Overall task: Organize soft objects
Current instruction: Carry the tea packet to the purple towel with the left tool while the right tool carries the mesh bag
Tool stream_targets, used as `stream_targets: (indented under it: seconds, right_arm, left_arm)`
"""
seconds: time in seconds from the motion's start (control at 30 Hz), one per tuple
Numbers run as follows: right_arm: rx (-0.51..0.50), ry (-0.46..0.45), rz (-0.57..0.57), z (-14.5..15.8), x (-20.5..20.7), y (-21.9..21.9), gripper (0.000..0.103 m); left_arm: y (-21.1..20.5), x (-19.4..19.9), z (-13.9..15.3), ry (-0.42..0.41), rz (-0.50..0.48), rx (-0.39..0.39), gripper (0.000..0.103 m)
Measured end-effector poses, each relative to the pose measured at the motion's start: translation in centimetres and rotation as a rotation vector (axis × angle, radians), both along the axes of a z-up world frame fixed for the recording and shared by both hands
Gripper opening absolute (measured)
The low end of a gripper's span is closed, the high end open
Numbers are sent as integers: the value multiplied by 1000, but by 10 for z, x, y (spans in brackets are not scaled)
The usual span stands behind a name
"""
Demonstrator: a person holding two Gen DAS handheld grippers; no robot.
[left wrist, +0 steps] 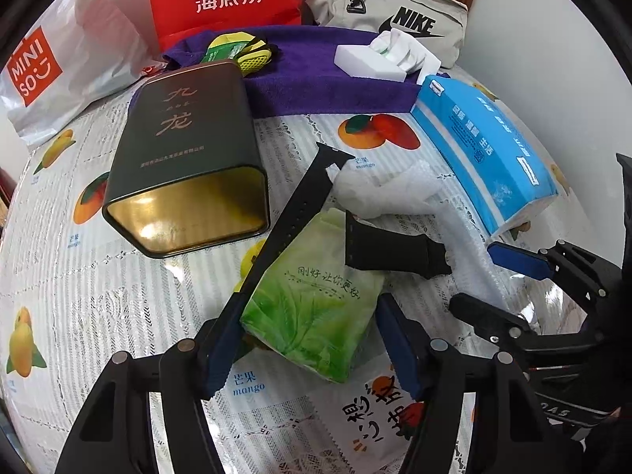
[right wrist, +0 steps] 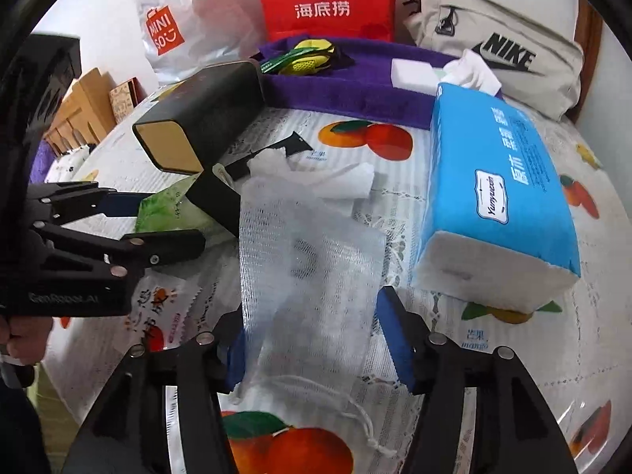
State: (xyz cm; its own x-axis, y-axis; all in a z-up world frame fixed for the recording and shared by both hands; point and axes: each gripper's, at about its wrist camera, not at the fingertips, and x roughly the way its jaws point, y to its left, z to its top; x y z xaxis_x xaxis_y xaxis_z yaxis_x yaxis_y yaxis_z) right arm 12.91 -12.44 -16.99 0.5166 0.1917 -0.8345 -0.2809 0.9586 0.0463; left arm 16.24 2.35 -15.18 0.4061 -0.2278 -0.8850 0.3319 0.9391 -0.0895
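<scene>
fruit-print bench [left wrist: 79, 296]; green tissue pack [left wrist: 312, 316] between half-open left hand-held gripper [left wrist: 312, 355]; mesh bag [right wrist: 312, 276] between half-open right hand-held gripper [right wrist: 316, 343], unheld.

Setting: a home room.
Surface: desk [left wrist: 71, 300] under a fruit-print plastic cover marked "mango".
Backdrop: plain white wall, wooden trim in the corner.
Household goods: Miniso shopping bag [left wrist: 43, 75], red Haidilao bag [right wrist: 326, 0], Nike pouch [right wrist: 501, 51], blue tissue pack [right wrist: 497, 193], purple towel [left wrist: 316, 75].

Bright, even room light, sharp in both views.
Shadows were soft; the clear bench cover [left wrist: 545, 308] caught faint glare, and the fisheye bent everything toward dark, rounded corners.
</scene>
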Motion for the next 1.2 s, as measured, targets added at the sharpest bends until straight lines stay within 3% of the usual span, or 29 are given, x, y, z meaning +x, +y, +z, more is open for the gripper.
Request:
stream_targets:
  seconds: [0.03,0.1,0.2,0.57,0.87,1.2]
  right_arm:
    - [-5,-10,-4,1,0,-1,36]
    - [37,7,-3,2,4,-7,14]
    - [80,35,-1,3,7,-16,6]
    - [170,23,27,38,-11,-24,5]
    - [157,-31,48,61,-18,-27,5]
    - [158,-65,60,79,-14,-33,5]
  left_arm:
    - [0,-1,0,-5,0,1,62]
    - [2,-1,1,-5,-2,-1,61]
    - [4,-1,3,-7,3,-12,58]
    - [25,-13,24,-50,49,-38,55]
    - [47,-28,48,-120,147,-36,55]
    - [43,-24,78,-172,161,-43,55]
